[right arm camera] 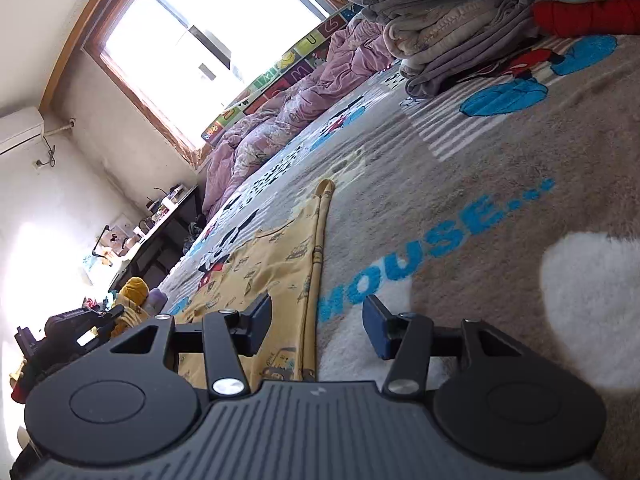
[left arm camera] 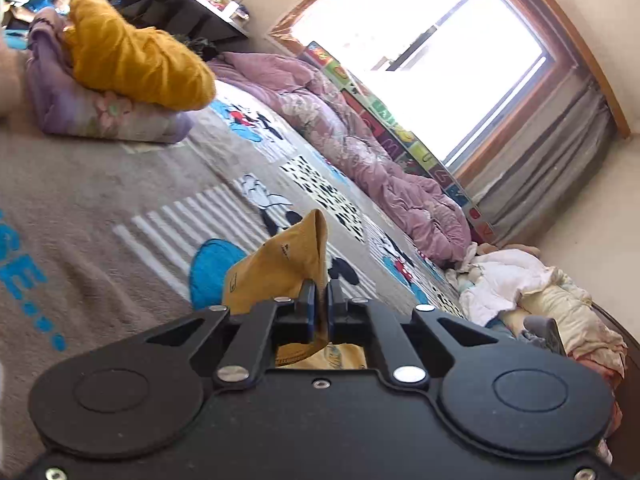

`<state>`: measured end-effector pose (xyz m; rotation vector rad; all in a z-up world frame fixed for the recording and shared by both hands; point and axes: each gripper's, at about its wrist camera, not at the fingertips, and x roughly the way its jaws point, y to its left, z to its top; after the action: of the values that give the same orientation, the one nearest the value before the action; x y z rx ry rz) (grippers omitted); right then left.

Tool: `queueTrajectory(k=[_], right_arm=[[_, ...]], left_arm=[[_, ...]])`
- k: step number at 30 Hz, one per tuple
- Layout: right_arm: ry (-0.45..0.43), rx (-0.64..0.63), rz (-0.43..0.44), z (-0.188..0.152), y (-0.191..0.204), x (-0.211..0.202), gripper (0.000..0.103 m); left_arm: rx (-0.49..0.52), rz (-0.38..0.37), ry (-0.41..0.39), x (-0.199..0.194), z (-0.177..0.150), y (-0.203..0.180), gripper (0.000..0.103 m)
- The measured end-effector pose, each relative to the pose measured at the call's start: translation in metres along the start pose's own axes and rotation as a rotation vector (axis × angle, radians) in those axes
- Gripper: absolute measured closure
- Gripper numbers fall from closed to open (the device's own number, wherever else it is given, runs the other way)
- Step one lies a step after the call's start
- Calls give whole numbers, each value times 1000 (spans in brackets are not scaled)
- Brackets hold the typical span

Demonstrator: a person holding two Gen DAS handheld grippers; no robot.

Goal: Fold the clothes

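Your left gripper (left arm camera: 319,300) pinches the thin, limp yellow printed cotton garment (right arm camera: 276,256); your right gripper (right arm camera: 316,324) gapes empty over its doubled hem, the firmest hold.

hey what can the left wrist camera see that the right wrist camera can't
Only the left wrist view shows the left gripper shut on a raised fold of the yellow garment, plus a heap of pale laundry. Only the right wrist view shows the right gripper open over the garment's edge, the stack of folded clothes and an air conditioner. Both show the cartoon blanket, pink quilt and window.
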<state>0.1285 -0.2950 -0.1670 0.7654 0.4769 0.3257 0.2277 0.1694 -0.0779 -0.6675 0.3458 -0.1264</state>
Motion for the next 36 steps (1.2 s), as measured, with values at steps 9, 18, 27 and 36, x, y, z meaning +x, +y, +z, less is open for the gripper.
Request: queueTrajectory(k=[9,18,27,36], right_arm=[[80,212,279,28,-28,48,35],[95,390,394,29,-48,84,25],[96,317,319,37,-45,92,42],[101,312,286,43,-45,104,94]], left_arm=[[337,-252,176,28,-76,-118,101],[674,-417,341,35,-153,-169,101],[814,-439,383,35,-182,-181,100],[718,-234,329,-7,-119,-116,82]])
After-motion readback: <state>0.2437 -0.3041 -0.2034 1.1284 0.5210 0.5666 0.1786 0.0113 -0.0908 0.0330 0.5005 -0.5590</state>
